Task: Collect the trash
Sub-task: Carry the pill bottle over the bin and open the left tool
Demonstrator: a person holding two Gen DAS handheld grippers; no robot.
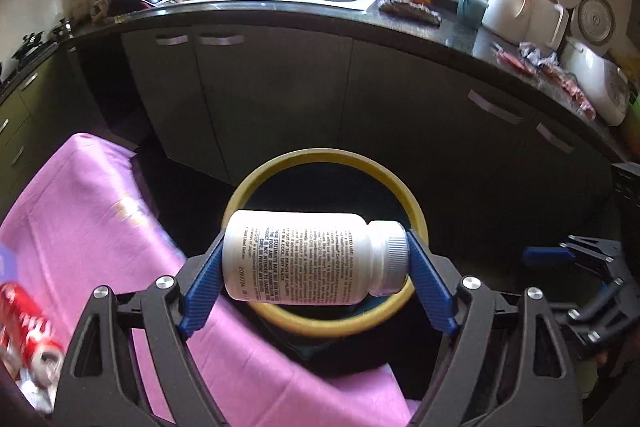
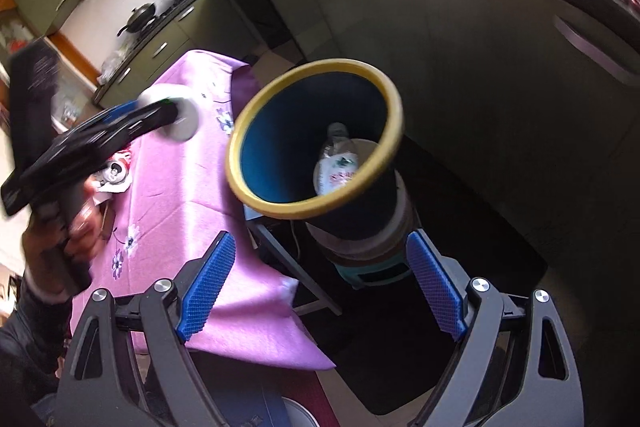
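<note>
One bin (image 2: 240, 163), two bottles (image 1: 312, 257), one can (image 1: 30, 331).

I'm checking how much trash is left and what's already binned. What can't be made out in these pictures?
- Bin contents: right wrist view shows one plastic bottle; its rim and dark wall hide the rest.
- Bin's inside, left wrist view: white pill bottle in the left claw covers it.
- Red can: blurred, cut by the left edge.

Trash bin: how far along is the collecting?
Done: a plastic bottle already lies in the yellow-rimmed trash bin. In hand: the left gripper grips a white pill bottle end to end, in line with the bin. Left: a red soda can lies on the pink tablecloth. The right gripper is open, empty.
</note>
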